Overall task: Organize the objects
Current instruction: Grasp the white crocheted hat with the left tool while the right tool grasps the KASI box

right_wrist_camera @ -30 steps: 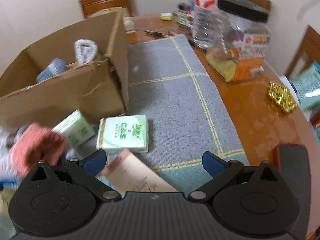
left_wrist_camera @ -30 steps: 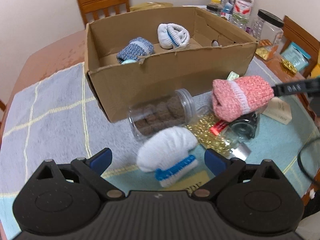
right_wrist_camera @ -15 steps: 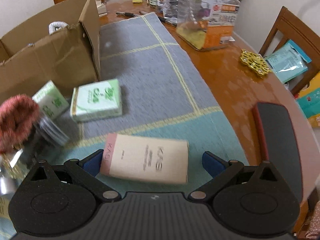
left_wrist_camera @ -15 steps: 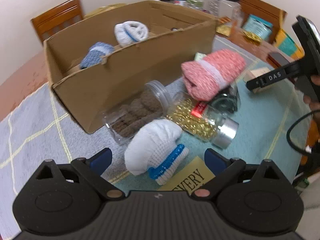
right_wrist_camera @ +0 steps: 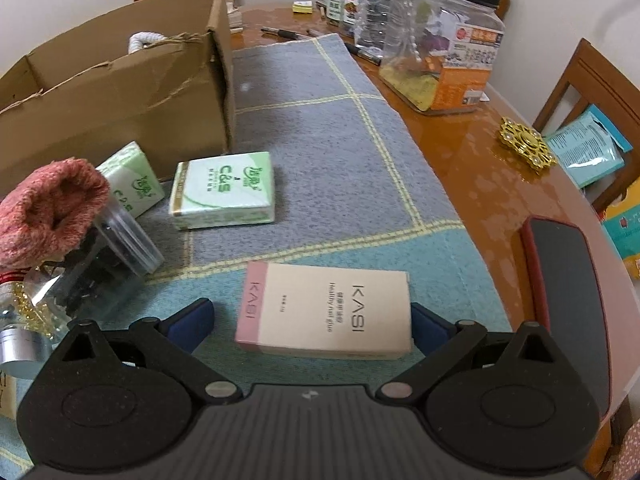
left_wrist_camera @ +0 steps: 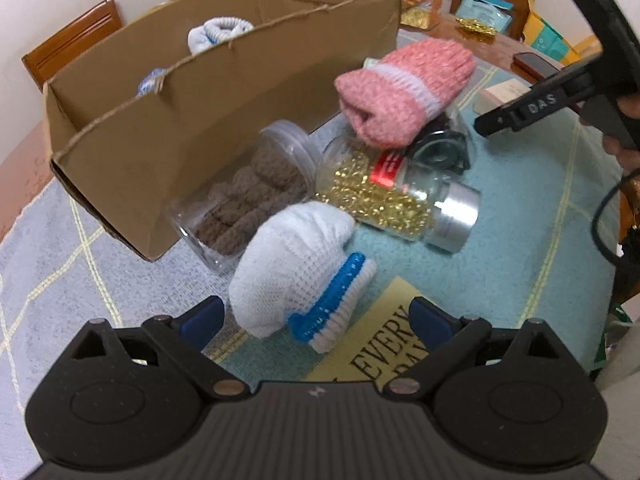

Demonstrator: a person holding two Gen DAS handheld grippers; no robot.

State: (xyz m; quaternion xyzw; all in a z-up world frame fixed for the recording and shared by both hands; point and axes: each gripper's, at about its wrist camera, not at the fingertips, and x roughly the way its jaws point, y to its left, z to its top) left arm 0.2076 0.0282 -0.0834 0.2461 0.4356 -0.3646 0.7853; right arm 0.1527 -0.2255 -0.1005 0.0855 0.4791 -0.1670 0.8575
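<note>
My left gripper [left_wrist_camera: 316,316] is open around a rolled white sock with a blue band [left_wrist_camera: 296,272] lying on the mat. A pink rolled sock [left_wrist_camera: 404,88] rests on top of lying jars: one with brown pieces [left_wrist_camera: 248,196], one with gold beads [left_wrist_camera: 384,196]. The cardboard box [left_wrist_camera: 192,120] behind holds two more rolled socks [left_wrist_camera: 216,34]. My right gripper [right_wrist_camera: 310,320] is open around a pink-and-cream KASI box [right_wrist_camera: 326,308]. The pink sock [right_wrist_camera: 48,208] shows at the left of the right wrist view.
Two green tissue packs [right_wrist_camera: 224,190] lie by the cardboard box [right_wrist_camera: 120,100]. A yellow book [left_wrist_camera: 380,344] lies under my left gripper. A phone [right_wrist_camera: 568,300] lies at the right table edge. Jars, bottles, pens and a gold ornament [right_wrist_camera: 526,146] stand behind.
My left gripper has moved closer to the white sock, now between its fingers. My right gripper has pulled back from the pink sock and come over the KASI box.
</note>
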